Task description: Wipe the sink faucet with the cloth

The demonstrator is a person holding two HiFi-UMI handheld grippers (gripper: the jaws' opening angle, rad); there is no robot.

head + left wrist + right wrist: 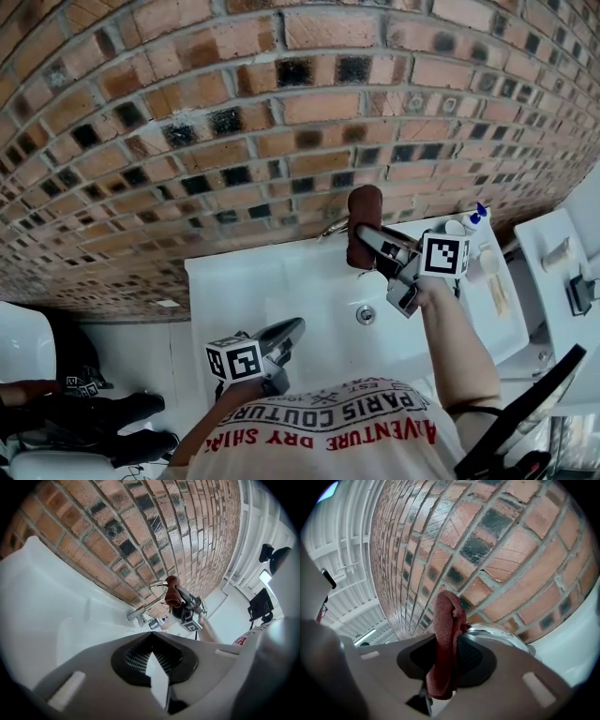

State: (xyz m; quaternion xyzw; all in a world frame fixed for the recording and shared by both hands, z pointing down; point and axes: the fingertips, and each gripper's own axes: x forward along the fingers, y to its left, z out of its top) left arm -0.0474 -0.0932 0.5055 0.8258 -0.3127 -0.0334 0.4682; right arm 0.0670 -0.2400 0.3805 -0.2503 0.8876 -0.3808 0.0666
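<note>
A dark red cloth [364,223] hangs upright against the chrome faucet [334,228] at the back of the white sink [253,291]. My right gripper [371,246] is shut on the cloth. In the right gripper view the cloth [446,644] is pinched between the jaws, and the faucet's curved spout [499,635] lies just behind it. My left gripper [292,330] hovers low over the sink's front, shut, with nothing in it. The left gripper view shows the faucet [143,610], the cloth [172,591] and the right gripper [186,607] far ahead of its own jaws.
A brick wall [281,112] rises right behind the faucet. A blue-capped bottle [478,217] and small items stand on the sink's right ledge. The drain [366,315] is mid-basin. Another white fixture [553,253] stands to the right, and dark shoes [112,412] lie on the floor at left.
</note>
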